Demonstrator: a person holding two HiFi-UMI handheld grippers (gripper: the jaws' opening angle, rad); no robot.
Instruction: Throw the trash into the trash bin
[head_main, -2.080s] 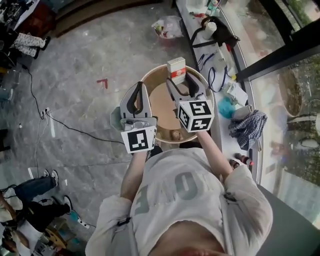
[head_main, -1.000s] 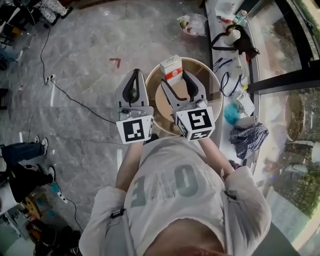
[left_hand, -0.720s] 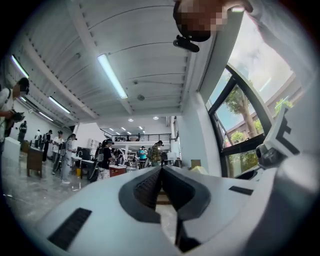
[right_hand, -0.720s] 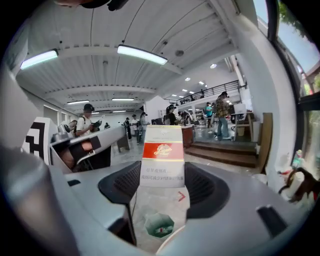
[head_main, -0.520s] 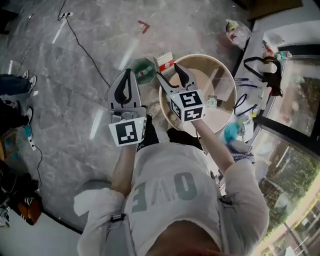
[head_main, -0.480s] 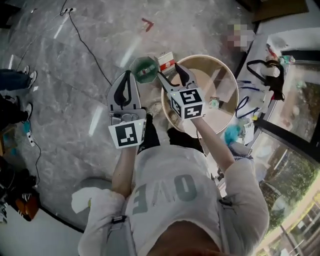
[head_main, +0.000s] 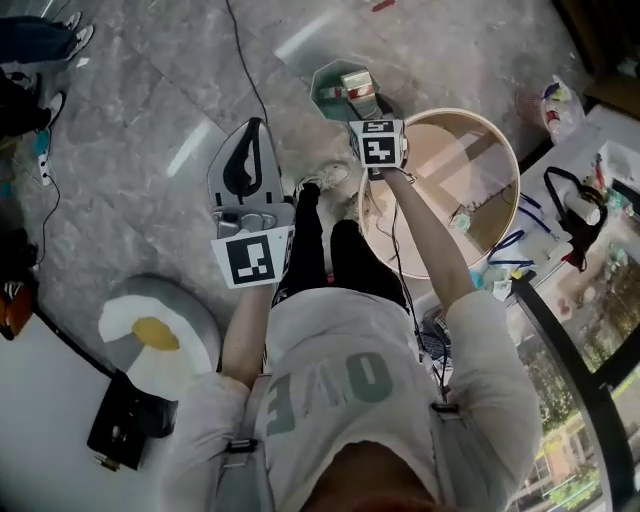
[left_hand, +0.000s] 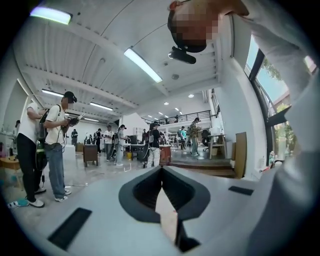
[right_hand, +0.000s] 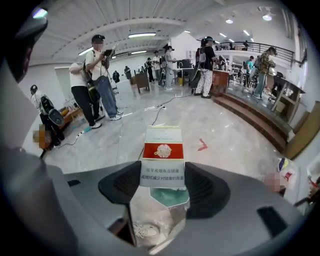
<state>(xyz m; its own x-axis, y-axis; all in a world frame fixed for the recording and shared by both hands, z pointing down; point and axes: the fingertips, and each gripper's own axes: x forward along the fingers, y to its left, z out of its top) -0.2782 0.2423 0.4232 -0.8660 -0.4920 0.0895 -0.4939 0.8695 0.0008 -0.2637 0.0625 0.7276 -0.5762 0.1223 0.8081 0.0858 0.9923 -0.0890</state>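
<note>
Above the trash bin (head_main: 320, 85), I'm centring the box (right_hand: 162, 150) clamped in my right gripper (right_hand: 162, 184) before releasing; left gripper (left_hand: 161, 175) closed, empty.

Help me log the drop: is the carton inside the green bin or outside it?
Outside. The carton is clamped between the fingers of the right gripper, held over the green bin on the floor.

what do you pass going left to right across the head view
fried-egg cushion → left tool → green trash bin → round wooden table → black bag. The right tool and the red and white box it holds overlap the bin, so they are left out.
</note>
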